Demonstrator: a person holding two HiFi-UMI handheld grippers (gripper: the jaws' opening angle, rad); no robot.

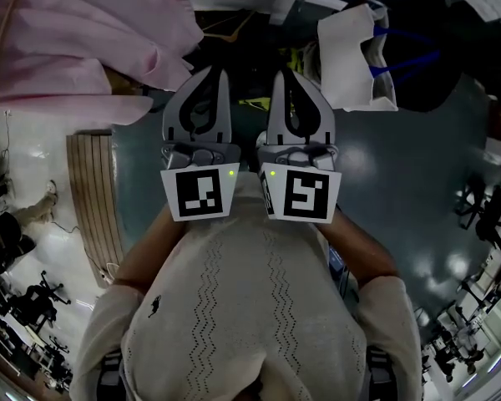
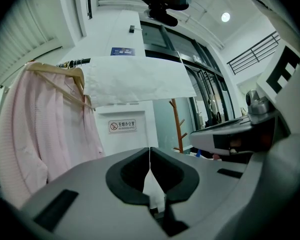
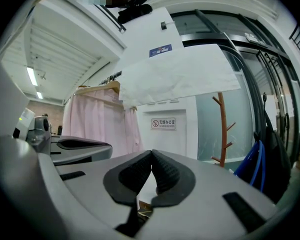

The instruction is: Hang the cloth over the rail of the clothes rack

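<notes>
The white cloth [image 2: 137, 81] hangs draped over the rail [image 2: 75, 62] of the clothes rack, beside a pink garment [image 2: 45, 129]. It also shows in the right gripper view as the cloth [image 3: 180, 76], and in the head view as the cloth [image 1: 355, 53] at the upper right. The person holds both grippers side by side close to the chest, well short of the cloth. The left gripper [image 1: 220, 72] [image 2: 150, 149] is shut with its tips touching and holds nothing. The right gripper [image 1: 282, 73] [image 3: 151, 151] is likewise shut and holds nothing.
The pink garment [image 1: 75, 32] hangs on a wooden hanger [image 2: 55, 69] left of the cloth. A wooden coat stand [image 3: 221, 129] stands by the glass wall, with blue straps [image 3: 252, 161] to its right. A slatted wooden board [image 1: 92, 190] lies on the floor at the left.
</notes>
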